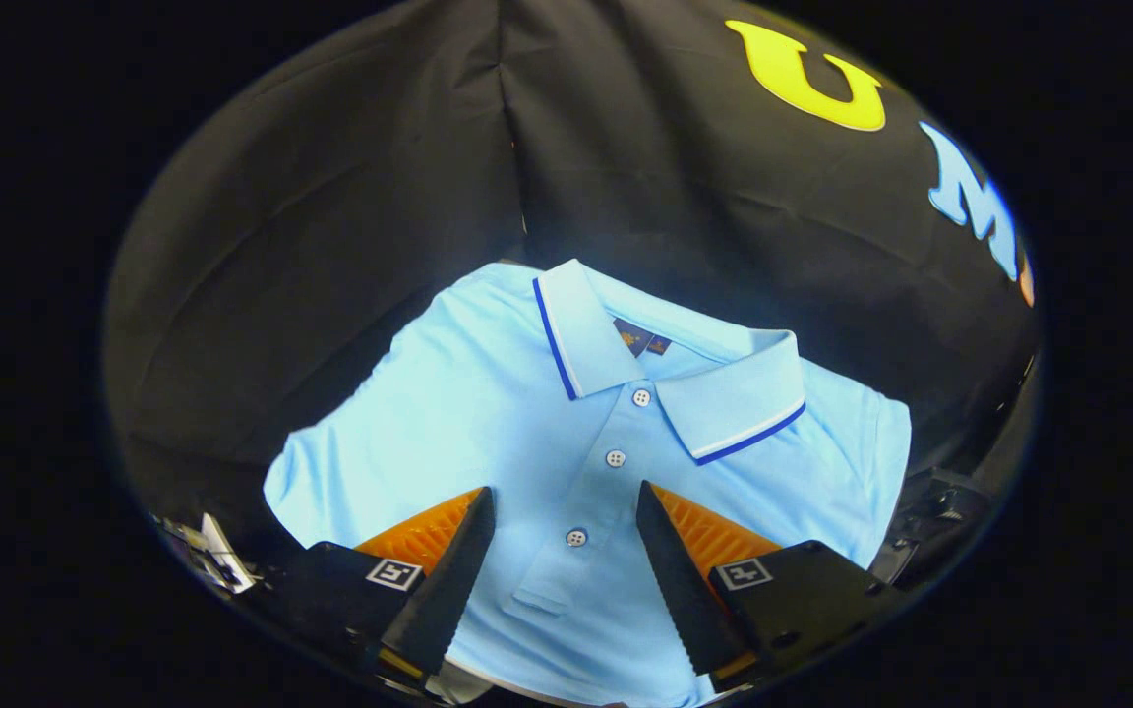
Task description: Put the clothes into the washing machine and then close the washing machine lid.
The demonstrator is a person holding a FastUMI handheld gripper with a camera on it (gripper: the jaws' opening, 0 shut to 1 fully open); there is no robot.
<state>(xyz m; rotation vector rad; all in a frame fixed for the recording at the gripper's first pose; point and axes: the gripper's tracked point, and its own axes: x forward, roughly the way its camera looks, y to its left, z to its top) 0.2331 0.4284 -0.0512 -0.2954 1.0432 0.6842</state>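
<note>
Gripper (566, 551) hanging over shirt (488, 423), fingers apart, nothing pinched. Soft light fabric, gonna flop and bunch, imo. Button strip (616, 458) between fingers looks best spot to pinch.

Matt knit-cloth polo shirt (488, 413)

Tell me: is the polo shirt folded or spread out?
Folded. The polo shirt lies flat, sleeves tucked under, collar neat, buttons closed. The open tool straddles its placket without pressing it.
</note>
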